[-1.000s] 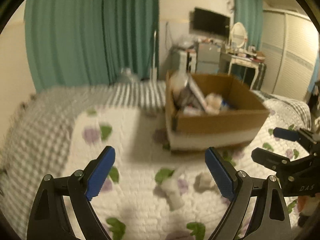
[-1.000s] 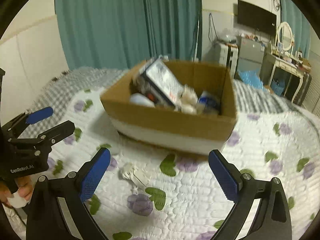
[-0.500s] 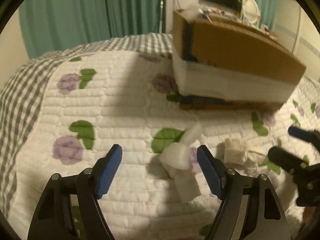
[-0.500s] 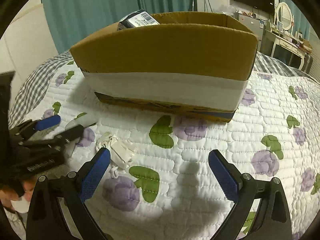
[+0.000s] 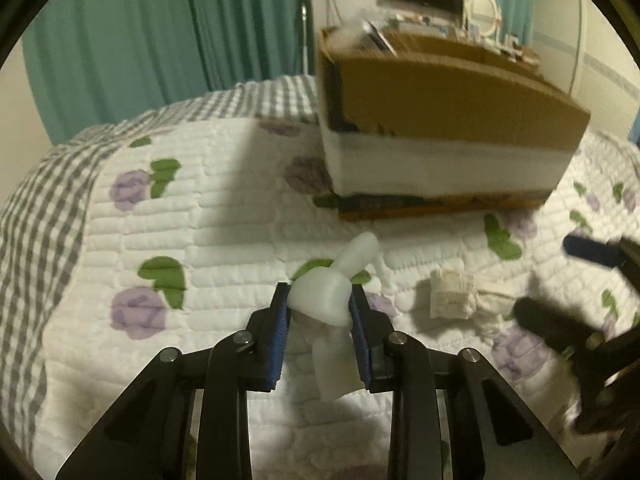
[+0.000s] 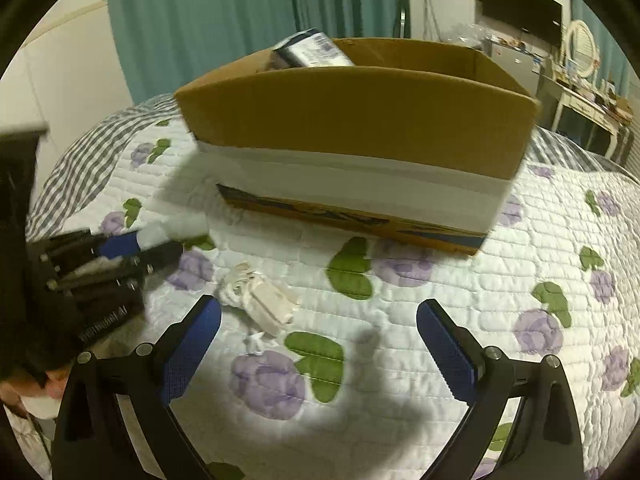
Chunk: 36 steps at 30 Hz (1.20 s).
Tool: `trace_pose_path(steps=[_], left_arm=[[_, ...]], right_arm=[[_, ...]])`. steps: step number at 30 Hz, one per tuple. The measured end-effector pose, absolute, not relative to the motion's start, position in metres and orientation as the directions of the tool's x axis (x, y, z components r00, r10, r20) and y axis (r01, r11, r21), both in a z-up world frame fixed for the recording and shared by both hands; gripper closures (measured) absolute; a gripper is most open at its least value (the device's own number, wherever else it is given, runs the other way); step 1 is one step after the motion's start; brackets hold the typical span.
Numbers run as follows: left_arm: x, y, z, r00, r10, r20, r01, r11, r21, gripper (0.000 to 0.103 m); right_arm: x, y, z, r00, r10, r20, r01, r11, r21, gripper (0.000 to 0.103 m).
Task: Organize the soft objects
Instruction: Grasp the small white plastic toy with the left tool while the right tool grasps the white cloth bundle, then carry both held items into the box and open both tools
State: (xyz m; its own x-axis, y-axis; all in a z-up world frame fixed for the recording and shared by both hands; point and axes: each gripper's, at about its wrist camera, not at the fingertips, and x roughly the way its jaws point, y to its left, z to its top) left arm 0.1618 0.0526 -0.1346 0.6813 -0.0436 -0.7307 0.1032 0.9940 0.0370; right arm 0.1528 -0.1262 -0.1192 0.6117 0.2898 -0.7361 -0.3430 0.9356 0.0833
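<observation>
— Left gripper (image 5: 319, 312) has its two blue pads (image 5: 280, 332) squeezed on the soft white toy (image 5: 322, 300). See it?

— Yes. What is the toy, though?

— Hard to tell. It is white and squishy, with a round lump between the pads and a thin bit sticking out. Its lower part is tucked behind the pads, so I can't see its whole shape.

— Which way does it point?

— Its long way runs from the gripper toward the cardboard box (image 5: 448, 120). The thin end points at the box but stops short of it.

— And the other tool?

— Right gripper (image 6: 318, 344) is wide open. Nothing is between its pads. It hangs over the flowery quilt (image 6: 520, 280), in front of the box.

— What is that small thing near it?

— A little cream fabric bundle (image 6: 262, 302) with strings. It lies on the quilt in front of the box, just beside the right gripper's left pad. I can't tell if they touch.

— What is in the box?

— Only a dark packet (image 6: 310, 52) pokes over the rim. The rest is hidden by the wall.
</observation>
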Motion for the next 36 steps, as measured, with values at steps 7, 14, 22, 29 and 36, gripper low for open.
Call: trace_pose_path(steps=[7, 14, 22, 29, 36], left_arm=[[0.164, 0.065, -0.127, 0.679, 0.014, -0.734, 0.026, 0.999, 0.044, 0.075], [0.17, 0.069, -0.133, 0.659, 0.023, -0.752, 0.009, 0.999, 0.038, 0.075], [0.164, 0.068, -0.124, 0.652, -0.031, -0.758, 0.041, 0.999, -0.006, 0.075], [0.145, 0.058, -0.092, 0.675, -0.051, -0.736, 0.052, 0.998, -0.022, 0.075], [0.125, 0.034, -0.03, 0.751, -0.104, -0.652, 0.105, 0.994, -0.038, 0.075]], right_arm=[[0.163, -0.101, -0.133, 0.57, 0.317, -0.758, -0.397, 0.914, 0.084, 0.02], [0.169, -0.08, -0.148, 0.54, 0.315, -0.78, -0.44, 0.896, 0.058, 0.046], [0.155, -0.097, -0.129, 0.568, 0.34, -0.749, -0.428, 0.9, 0.084, 0.06], [0.128, -0.117, -0.084, 0.629, 0.326, -0.706, -0.413, 0.909, 0.052, 0.061], [0.103, -0.133, -0.018, 0.71, 0.315, -0.63, -0.404, 0.915, 0.002, 0.061]])
